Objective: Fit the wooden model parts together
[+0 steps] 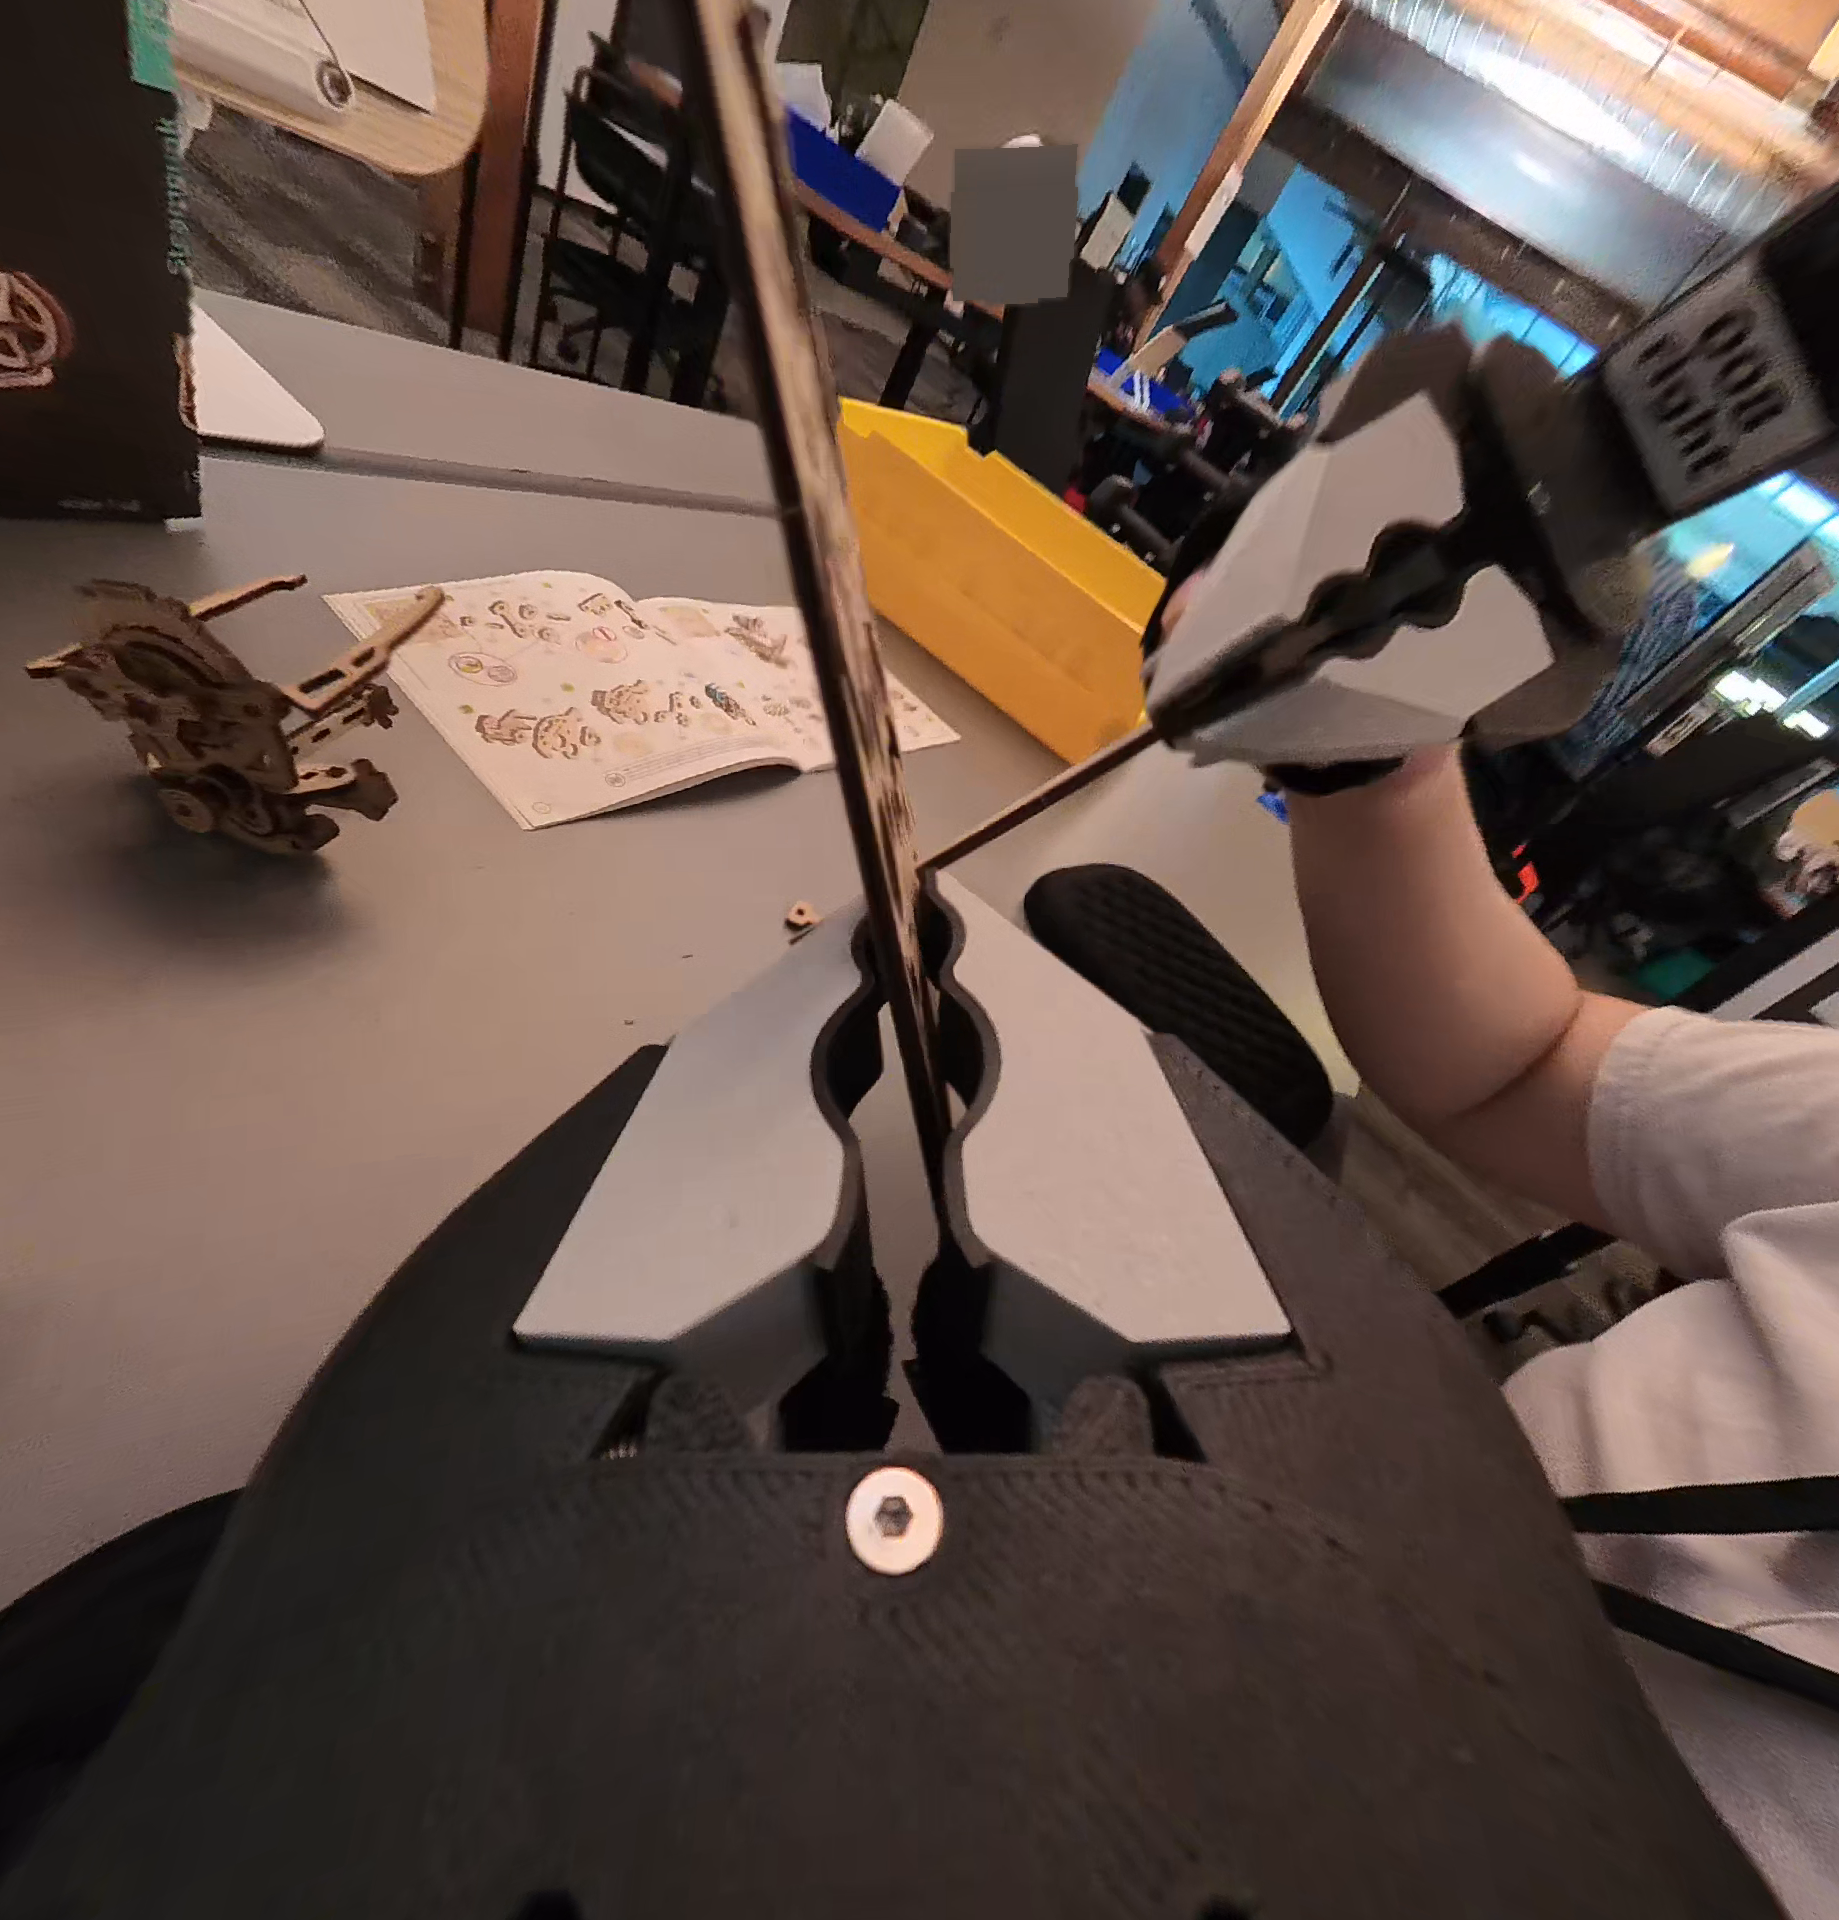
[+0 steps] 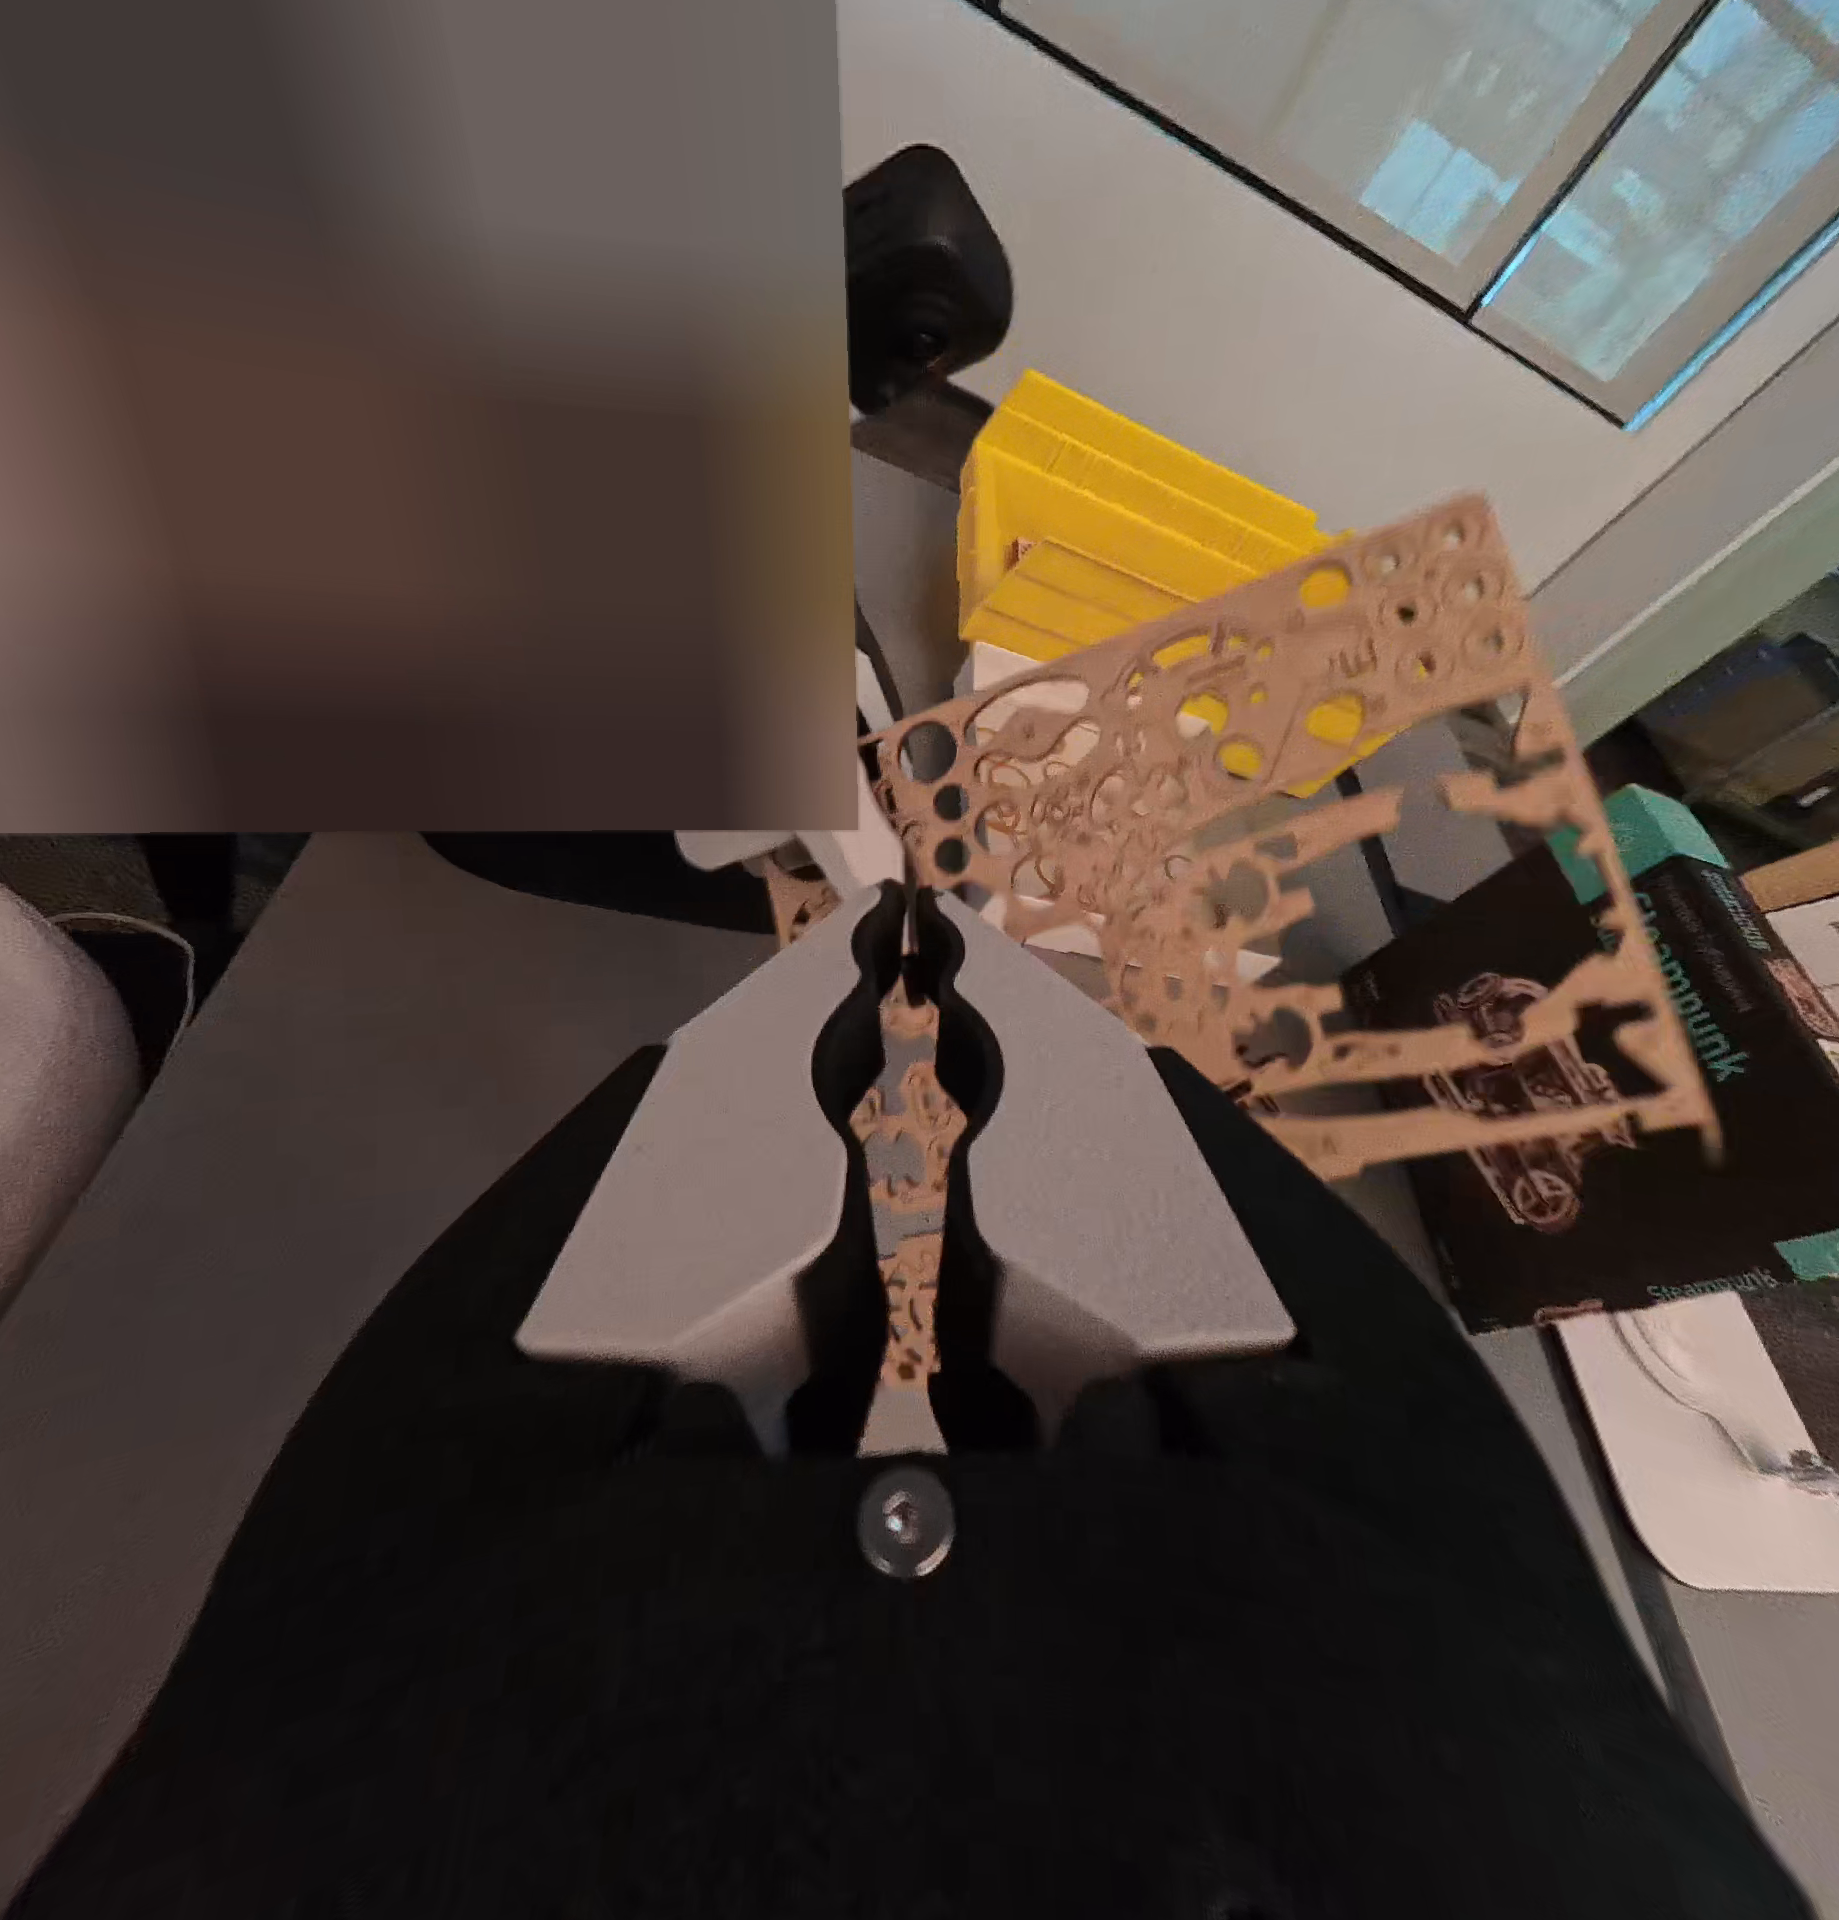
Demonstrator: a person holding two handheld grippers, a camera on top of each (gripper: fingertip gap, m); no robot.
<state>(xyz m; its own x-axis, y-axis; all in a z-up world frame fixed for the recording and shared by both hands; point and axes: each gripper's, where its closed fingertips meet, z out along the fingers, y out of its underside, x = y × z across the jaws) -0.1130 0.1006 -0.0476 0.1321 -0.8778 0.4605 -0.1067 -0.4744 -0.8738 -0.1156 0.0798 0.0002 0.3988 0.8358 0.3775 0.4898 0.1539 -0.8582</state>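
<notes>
Your left gripper has its jaws clamped on the edge of the wooden parts sheet, which rises edge-on towards 12 o'clock above the desk. The right gripper, at 2 o'clock, pinches the same thin sheet at a corner. It looks light and brittle (laser-cut, full of holes), so hold the solid border, not the fretwork. Motion blur hides which part you are after. The half-built model waits at 10 o'clock.

Right tongs pinch a thin wooden piece beside the parts sheet.
</notes>
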